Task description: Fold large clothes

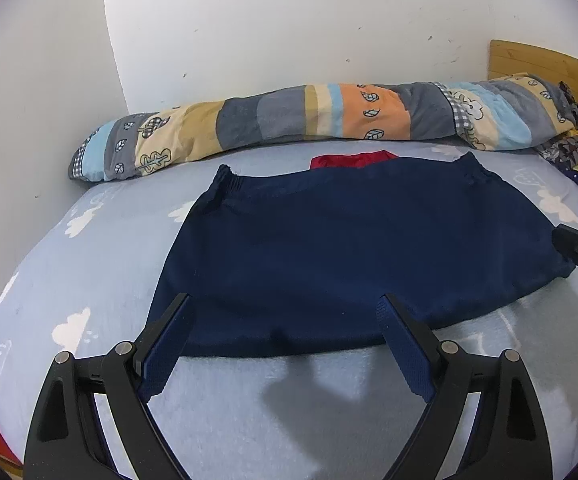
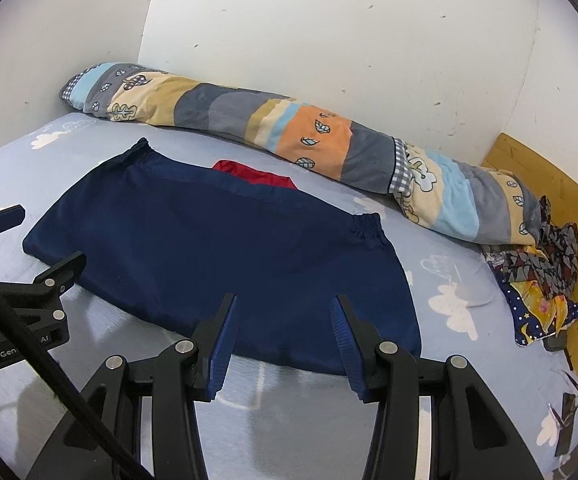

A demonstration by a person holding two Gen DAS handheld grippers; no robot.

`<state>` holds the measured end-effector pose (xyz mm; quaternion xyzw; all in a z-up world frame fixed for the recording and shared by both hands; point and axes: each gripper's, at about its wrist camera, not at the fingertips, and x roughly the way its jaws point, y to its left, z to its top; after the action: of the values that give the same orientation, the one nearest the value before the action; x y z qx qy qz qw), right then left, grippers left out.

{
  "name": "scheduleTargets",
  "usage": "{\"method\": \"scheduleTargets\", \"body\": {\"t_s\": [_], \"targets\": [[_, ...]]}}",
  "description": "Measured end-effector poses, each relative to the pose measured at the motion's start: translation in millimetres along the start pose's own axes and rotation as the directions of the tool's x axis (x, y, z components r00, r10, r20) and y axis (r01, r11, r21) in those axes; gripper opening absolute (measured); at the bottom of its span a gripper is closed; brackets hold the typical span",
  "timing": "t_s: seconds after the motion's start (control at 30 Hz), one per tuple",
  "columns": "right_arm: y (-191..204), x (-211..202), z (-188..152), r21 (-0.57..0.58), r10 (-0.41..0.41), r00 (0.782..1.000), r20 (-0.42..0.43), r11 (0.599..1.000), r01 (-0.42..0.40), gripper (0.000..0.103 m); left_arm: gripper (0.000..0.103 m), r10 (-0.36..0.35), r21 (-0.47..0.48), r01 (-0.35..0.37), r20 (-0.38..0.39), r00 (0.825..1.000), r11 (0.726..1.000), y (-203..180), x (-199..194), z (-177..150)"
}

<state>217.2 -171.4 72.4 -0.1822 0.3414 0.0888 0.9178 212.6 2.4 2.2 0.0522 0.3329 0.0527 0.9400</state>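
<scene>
Cloud-print bed (image 1: 69,264) holds navy garment (image 1: 353,248) at 12 o'clock of left gripper (image 1: 285,312) and right gripper (image 2: 283,314), both spread, empty.

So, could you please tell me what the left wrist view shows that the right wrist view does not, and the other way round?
Only the left wrist view shows the left gripper with both its fingers spread wide and empty at the near hem of the navy garment.

Only the right wrist view shows the right gripper head-on, its fingers narrower apart and also empty, and the dark objects beside the wooden board.

Both show the navy garment lying flat on the cloud-print sheet, the red cloth behind it, the rolled patchwork quilt and the heap of patterned clothes.
</scene>
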Motion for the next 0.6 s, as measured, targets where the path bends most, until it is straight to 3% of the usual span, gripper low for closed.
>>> {"method": "scheduleTargets", "body": {"t_s": [0.6], "targets": [[5,-4,1,-0.025,-0.014,1.000,0.017,1.000,0.014,0.051,0.091,0.018,0.052,-0.021,0.061,0.998,0.998,-11,-7,2]]}}
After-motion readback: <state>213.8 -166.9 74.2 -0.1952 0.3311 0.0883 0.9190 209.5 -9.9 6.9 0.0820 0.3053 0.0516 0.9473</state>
